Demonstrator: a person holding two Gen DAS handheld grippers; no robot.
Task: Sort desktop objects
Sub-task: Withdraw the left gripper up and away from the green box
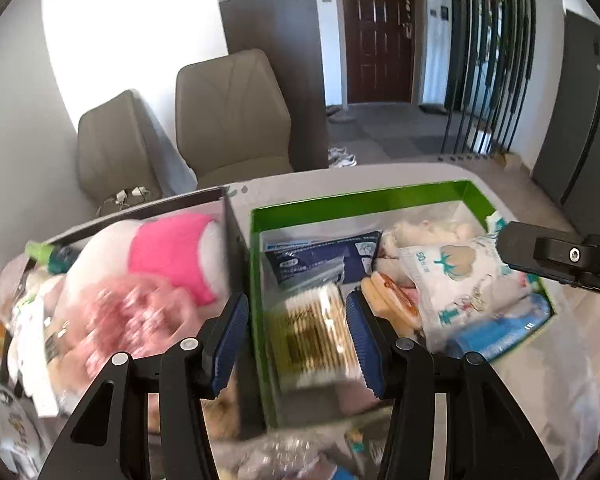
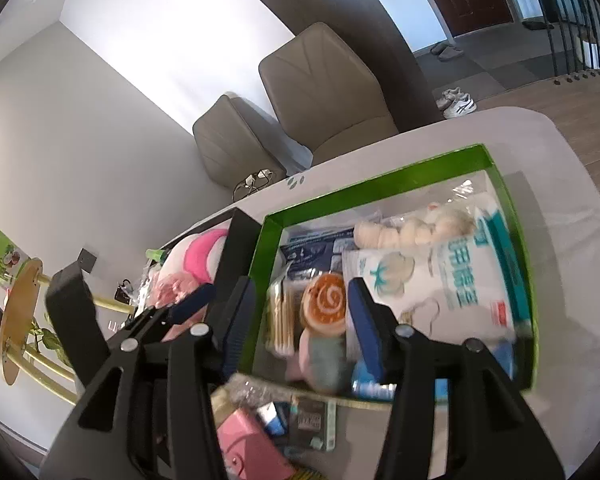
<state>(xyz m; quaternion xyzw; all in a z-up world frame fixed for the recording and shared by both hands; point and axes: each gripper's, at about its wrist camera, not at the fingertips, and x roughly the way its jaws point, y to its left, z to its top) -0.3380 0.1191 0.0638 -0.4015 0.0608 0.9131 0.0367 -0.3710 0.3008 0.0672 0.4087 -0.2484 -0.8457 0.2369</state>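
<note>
Hovering with jaws apart over the green box near the table's far edge, the left hand-held gripper brackets the cotton swabs while the right hand-held gripper, also apart, risks snagging the crowded bag.

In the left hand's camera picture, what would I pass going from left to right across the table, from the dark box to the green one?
Pink and white plush toy in the dark box → green box → cotton swab pack → swirl-patterned round thing → white cotton pad bag → right gripper.
</note>
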